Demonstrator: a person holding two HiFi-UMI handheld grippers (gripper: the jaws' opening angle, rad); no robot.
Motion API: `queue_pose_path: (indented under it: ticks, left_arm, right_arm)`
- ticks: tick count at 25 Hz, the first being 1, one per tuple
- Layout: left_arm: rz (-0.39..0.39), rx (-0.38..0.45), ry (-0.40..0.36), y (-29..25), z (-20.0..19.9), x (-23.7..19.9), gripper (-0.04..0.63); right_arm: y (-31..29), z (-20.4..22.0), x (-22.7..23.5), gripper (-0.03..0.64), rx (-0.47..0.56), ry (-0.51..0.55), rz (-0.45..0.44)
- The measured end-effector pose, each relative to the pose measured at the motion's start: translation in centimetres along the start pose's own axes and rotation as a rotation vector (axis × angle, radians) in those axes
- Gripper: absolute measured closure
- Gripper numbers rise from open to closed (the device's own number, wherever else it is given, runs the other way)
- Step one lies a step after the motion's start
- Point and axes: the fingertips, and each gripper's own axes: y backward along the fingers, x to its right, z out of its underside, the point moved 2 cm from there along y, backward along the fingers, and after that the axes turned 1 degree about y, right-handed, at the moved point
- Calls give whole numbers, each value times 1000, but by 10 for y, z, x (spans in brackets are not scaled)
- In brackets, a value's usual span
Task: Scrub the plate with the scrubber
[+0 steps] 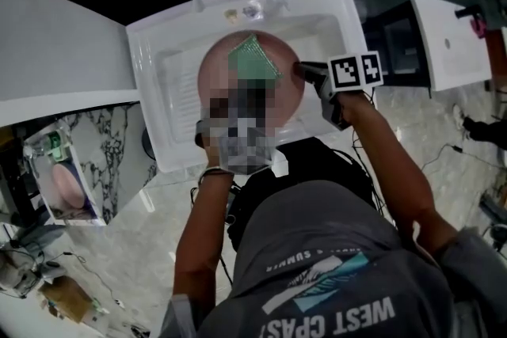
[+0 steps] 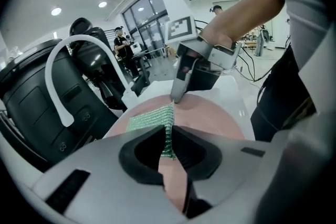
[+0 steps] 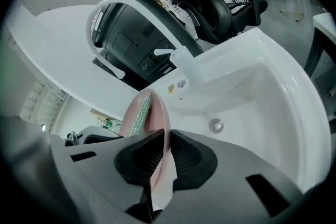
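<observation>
We pinch the green, knobbly mesh scrubber (image 2: pixel 151 117) in our left claw (image 2: pixel 169 138). It lies on the round, smooth pink plate (image 1: pixel 215 69). Our right claw (image 3: pixel 159 153) clamps the plate's rim over the glossy white sink (image 1: pixel 169 37).

The near end of the scrubber (image 2: pixel 149 119) is hidden inside the left claw (image 2: pixel 169 127). The low edge of the plate (image 3: pixel 159 109) is hidden inside the right claw (image 3: pixel 166 134).
</observation>
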Motion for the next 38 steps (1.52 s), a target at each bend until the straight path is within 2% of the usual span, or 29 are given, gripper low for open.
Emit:
queue_pose_path:
  ticks: [5, 9, 16, 20, 24, 29, 38]
  left_arm:
    - [75, -3, -84, -5, -11, 36, 552]
    - [107, -37, -133, 7, -1, 54, 552]
    - [15, -105, -78, 32, 34, 20, 551]
    - [-25, -89, -79, 34, 27, -6, 551]
    - [-25, -53, -95, 27, 7, -17, 551]
    - [22, -32, -116, 15, -6, -3, 551]
    - [153, -17, -177, 10, -13, 53, 551]
  right_arm:
    - [11, -5, -4, 561, 37, -7, 3]
    - [23, -12, 2, 561, 66, -7, 22]
    - [38, -17, 6, 561, 81, 1, 31]
    - [27, -7, -7, 560, 53, 6, 1]
    - [15, 0, -25, 561, 30, 8, -36]
    - [10, -4, -32, 560, 43, -14, -70]
    - [26, -19, -14, 558, 82, -20, -41]
